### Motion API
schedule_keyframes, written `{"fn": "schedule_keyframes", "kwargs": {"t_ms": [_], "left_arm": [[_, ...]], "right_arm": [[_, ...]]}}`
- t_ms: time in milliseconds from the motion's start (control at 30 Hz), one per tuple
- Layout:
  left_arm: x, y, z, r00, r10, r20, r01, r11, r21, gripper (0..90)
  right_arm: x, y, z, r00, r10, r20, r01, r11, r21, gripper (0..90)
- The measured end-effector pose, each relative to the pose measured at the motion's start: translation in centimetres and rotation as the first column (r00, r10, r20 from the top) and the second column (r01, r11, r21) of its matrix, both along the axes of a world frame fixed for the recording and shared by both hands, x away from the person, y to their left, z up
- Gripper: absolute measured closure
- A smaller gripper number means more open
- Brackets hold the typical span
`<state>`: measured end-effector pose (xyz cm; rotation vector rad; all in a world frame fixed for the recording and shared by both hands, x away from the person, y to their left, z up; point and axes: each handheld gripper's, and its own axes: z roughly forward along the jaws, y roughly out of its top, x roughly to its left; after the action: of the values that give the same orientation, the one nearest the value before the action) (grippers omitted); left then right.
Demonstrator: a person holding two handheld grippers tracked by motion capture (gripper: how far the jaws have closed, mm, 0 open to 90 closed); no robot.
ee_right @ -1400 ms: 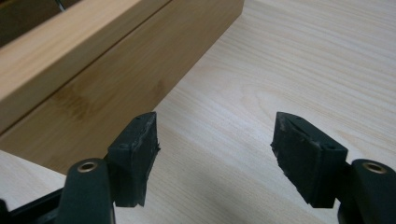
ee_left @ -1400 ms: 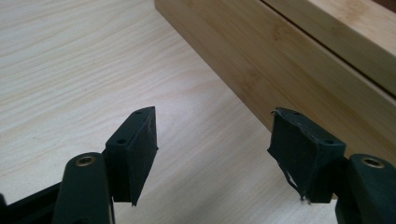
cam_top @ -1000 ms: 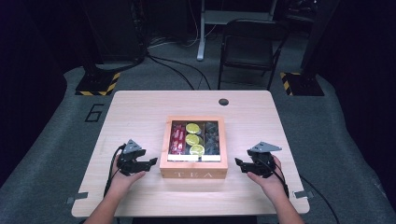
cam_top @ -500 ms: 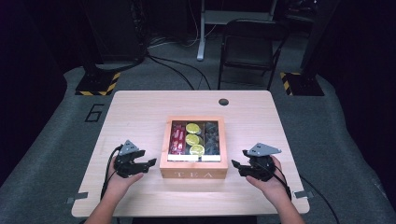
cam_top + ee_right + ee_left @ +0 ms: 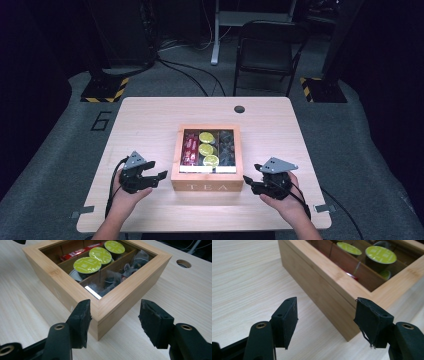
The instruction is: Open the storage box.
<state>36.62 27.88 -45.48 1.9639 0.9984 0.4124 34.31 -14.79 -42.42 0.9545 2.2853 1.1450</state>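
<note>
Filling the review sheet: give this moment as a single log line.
scene: bamboo tea box with glass lid, closed, on wooden table | left tool: open, beside box | right tool: open, closing, box corner between jaws

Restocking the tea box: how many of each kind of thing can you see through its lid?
Green-lidded capsules: 3
Red packets: cannot tell the number, at least 1
Dark sachets: a heap, too jumbled to count
Total countable: 4

Dark room, grey floor (image 5: 60, 150), folding chair (image 5: 265, 55)

Smooth bamboo tea box (image 5: 117, 302), glossy glass lid, matt wooden table (image 5: 150, 125)
</note>
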Motion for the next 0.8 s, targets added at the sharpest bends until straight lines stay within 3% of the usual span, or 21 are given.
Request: {"fn": "schedule_keyframes", "kwargs": {"t_ms": [100, 200, 467, 600, 667, 800], "left_arm": [[-0.6, -0.3, 0.2, 0.9998, -0.007, 0.017, 0.007, 0.9999, -0.011, 34.7], [-1.1, -0.7, 0.4, 0.9995, -0.031, 0.006, 0.031, 0.9995, -0.01, 34.8], [-1.4, -2.1, -0.1, 0.9971, -0.075, -0.014, 0.075, 0.9972, -0.008, 35.0], [-1.3, -2.7, -0.7, 0.9952, -0.096, -0.017, 0.096, 0.9954, 0.003, 37.8], [-1.3, -3.0, -1.0, 0.9923, -0.123, -0.016, 0.123, 0.9914, 0.043, 39.2], [-1.3, -3.2, -1.3, 0.992, -0.124, -0.021, 0.125, 0.9908, 0.051, 41.6]], "right_arm": [[0.1, 0.0, -0.2, 0.9998, 0.019, 0.01, -0.019, 0.9997, 0.012, 44.2], [0.3, 0.1, -0.7, 0.9995, 0.032, -0.002, -0.032, 0.9995, 0.007, 44.9], [1.0, 0.7, -2.5, 0.9973, 0.037, -0.063, -0.037, 0.9993, 0.01, 44.9], [1.2, 0.9, -2.9, 0.9952, 0.053, -0.082, -0.053, 0.9986, 0.0, 46.1], [1.3, 1.1, -3.1, 0.9944, 0.062, -0.085, -0.063, 0.998, -0.007, 47.2], [1.4, 1.3, -3.4, 0.9938, 0.066, -0.09, -0.068, 0.9974, -0.022, 49.8]]}}
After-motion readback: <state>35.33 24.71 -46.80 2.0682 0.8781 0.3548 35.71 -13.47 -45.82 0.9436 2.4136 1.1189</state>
